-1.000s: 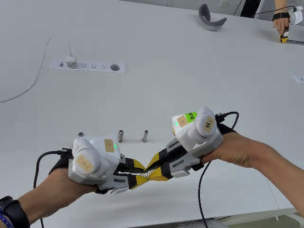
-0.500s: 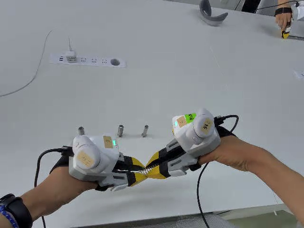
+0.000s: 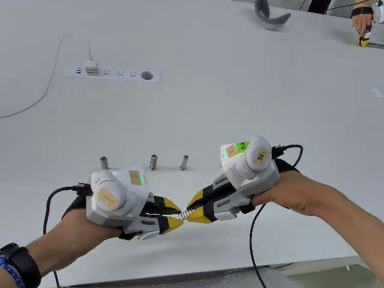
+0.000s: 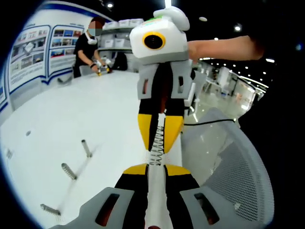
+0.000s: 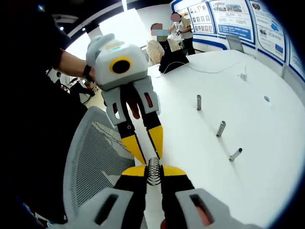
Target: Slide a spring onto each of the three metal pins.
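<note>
My count: 3 metal pins (image 3: pixel 153 161), upright in a row just beyond the left gripper (image 3: pixel 180 216). 1 spring (image 3: pixel 186 212), bridging its tips and those of the right gripper (image 3: pixel 191 212). That makes 2 grippers. 1 power strip (image 3: pixel 114 74) with 1 plug (image 3: pixel 90 65) in it, far beyond the left gripper. 1 grey curved band (image 3: pixel 270 15), far beyond the right gripper. 1 mesh chair (image 5: pixel 90 162) below both. 2 people (image 5: pixel 159 52) past the left gripper in the right gripper view.

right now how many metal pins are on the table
3, standing upright in a row on the white table: left pin, middle pin, right pin. None looks hidden.
</note>
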A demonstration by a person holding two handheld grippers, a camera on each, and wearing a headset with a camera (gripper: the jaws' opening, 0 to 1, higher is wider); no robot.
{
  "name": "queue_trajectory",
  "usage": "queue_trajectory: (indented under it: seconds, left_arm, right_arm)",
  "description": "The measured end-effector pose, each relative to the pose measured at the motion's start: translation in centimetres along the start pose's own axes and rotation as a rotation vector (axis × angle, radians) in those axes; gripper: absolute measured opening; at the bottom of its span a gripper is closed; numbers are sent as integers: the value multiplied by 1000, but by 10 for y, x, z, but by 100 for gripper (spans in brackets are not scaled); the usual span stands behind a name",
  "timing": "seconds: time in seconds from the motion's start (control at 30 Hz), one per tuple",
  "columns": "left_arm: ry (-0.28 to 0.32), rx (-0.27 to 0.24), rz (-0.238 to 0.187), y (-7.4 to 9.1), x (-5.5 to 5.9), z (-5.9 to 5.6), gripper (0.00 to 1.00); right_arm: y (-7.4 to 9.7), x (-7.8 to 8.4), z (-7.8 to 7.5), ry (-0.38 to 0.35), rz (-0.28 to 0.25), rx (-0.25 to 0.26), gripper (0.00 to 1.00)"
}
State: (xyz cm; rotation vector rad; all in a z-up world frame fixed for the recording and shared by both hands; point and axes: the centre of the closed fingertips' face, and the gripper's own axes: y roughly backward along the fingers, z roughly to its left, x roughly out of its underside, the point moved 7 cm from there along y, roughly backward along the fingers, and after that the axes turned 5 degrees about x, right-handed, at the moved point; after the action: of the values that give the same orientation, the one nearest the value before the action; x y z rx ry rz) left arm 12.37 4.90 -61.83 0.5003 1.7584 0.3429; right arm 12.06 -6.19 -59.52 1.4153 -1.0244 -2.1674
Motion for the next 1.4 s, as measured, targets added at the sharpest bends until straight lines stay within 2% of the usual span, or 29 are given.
queue_trajectory:
  seconds: [0.3, 0.4, 0.5, 0.73, 0.97, 1.1, 1.4]
  left_arm:
    - [52, -40, -4, 2, 11, 3, 16]
    - [72, -67, 3, 4, 15, 6, 20]
    - [86, -85, 4, 6, 18, 10, 23]
    - [106, -125, 2, 9, 23, 14, 26]
    - [132, -168, -6, 13, 28, 20, 27]
    - [144, -193, -11, 16, 30, 25, 30]
    - [172, -261, -17, 25, 36, 35, 36]
  right_arm:
    - [5, 10, -11, -23, 27, 43, 12]
    - [5, 13, -16, -30, 39, 62, 12]
    - [5, 17, -26, -36, 58, 123, 12]
    - [5, 21, -39, -63, 69, 175, 12]
    - [3, 25, -50, -67, 92, 204, 12]
    - [3, 25, -60, -52, 109, 243, 12]
    - [6, 24, -81, -58, 134, 272, 12]
